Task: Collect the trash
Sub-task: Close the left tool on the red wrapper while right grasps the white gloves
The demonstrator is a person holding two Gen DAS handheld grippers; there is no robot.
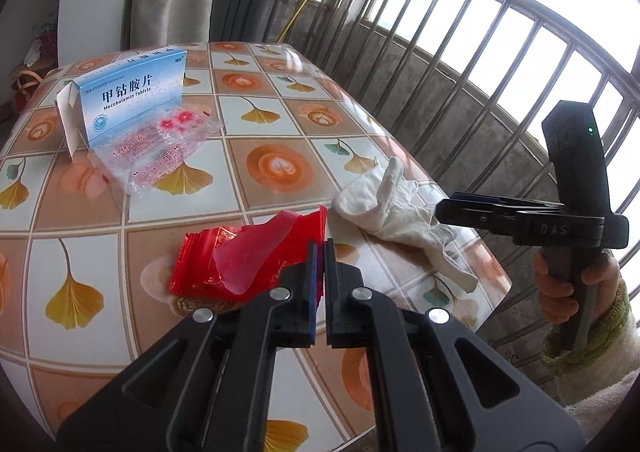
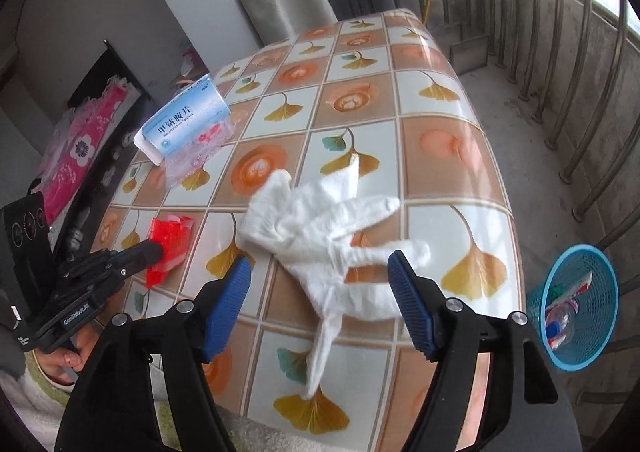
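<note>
Two grippers work a tiled table: the left gripper, jaws pinched on a light, crinkly red wrapper at lower centre, while the right gripper gapes wide over a limp white glove, best pinched mid-palm.

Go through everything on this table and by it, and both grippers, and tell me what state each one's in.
left gripper: shut on the red wrapper
right gripper: open, nothing gripped
white glove: crumpled, flat on table
medicine box: standing, end flap open
clear wrapper: lying against the box
blue basket: on floor, holding trash
</note>
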